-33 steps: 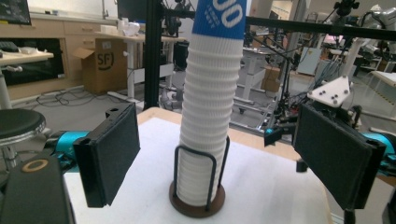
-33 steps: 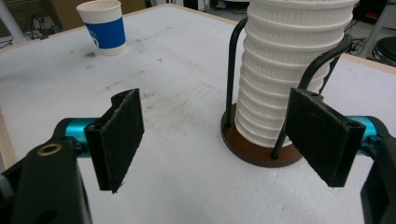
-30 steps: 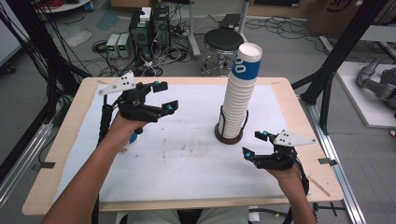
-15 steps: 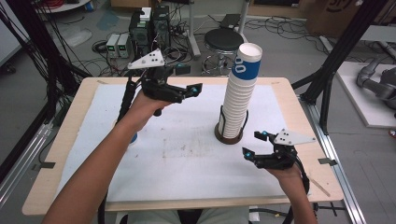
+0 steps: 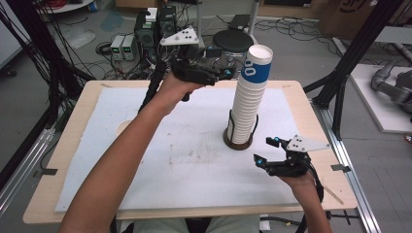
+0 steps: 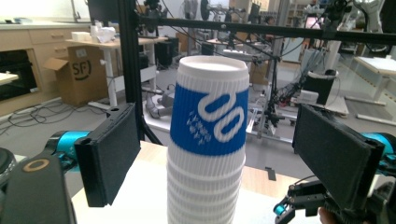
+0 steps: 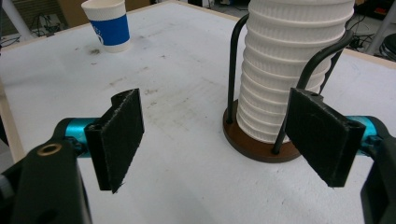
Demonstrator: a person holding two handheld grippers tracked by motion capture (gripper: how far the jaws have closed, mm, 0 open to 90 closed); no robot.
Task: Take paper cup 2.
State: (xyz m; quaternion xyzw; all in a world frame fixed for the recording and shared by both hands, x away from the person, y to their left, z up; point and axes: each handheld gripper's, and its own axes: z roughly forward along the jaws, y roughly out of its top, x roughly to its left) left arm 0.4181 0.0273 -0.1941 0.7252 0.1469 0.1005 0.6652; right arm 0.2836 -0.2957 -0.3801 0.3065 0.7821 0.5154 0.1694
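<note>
The left gripper (image 5: 232, 73) is held high on an outstretched forearm, level with the top cup (image 6: 208, 112) of the stack of cups (image 5: 246, 99), just beside it. Its 2 jaws stand wide, empty, the top cup between them untouched. The right gripper (image 5: 265, 151) rests low near the stack's holder (image 7: 254, 140), jaws wide and empty.
</note>
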